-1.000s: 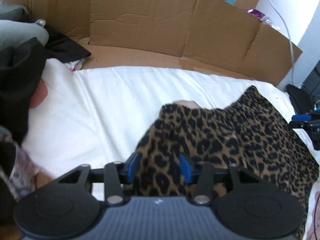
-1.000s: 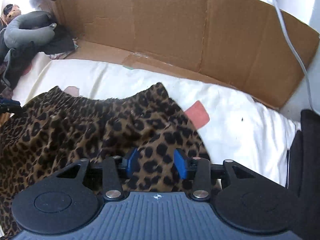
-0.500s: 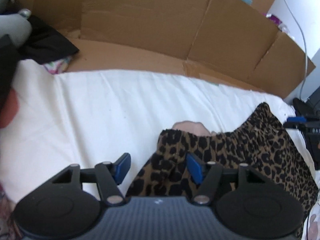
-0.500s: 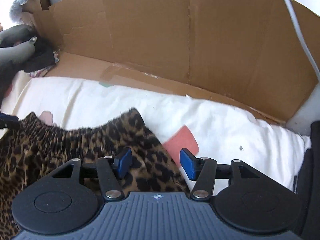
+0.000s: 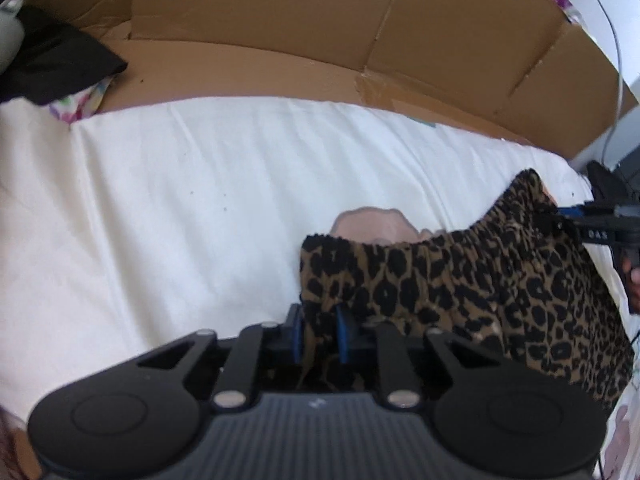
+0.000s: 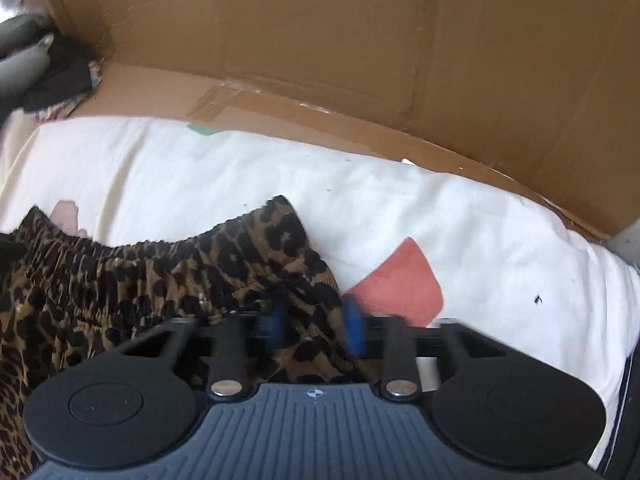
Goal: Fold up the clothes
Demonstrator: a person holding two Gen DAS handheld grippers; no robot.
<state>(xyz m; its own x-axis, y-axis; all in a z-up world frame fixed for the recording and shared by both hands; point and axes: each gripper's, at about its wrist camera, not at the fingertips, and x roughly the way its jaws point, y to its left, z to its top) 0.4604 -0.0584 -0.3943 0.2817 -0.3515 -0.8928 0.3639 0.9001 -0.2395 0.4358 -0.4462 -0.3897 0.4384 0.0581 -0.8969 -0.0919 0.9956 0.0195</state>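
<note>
Left claw (image 5: 319, 334): blue pads drawn close together, pinching the near left corner of the leopard-print garment (image 5: 480, 280)
Right claw (image 6: 312, 330): blue pads blurred, with a fold of the same cloth between them; I cannot tell whether they are clamped on it
Garment: spread between the two claws on the white sheet (image 5: 200, 208), its gathered elastic edge running across the far side in a sagging line; in the left wrist view the right claw shows at its far right corner
Garment edges: left corner ends just past the left claw; right corner peaks just beyond the right claw, beside a red patch (image 6: 400, 280) on the sheet
Open room: a wide bare stretch of sheet lies left of and beyond the garment, and more to its right
Far boundary: a cardboard wall (image 6: 320, 60) stands along the back edge of the sheet
Left far corner: dark clothes (image 5: 56, 68) heaped well away from the garment
</note>
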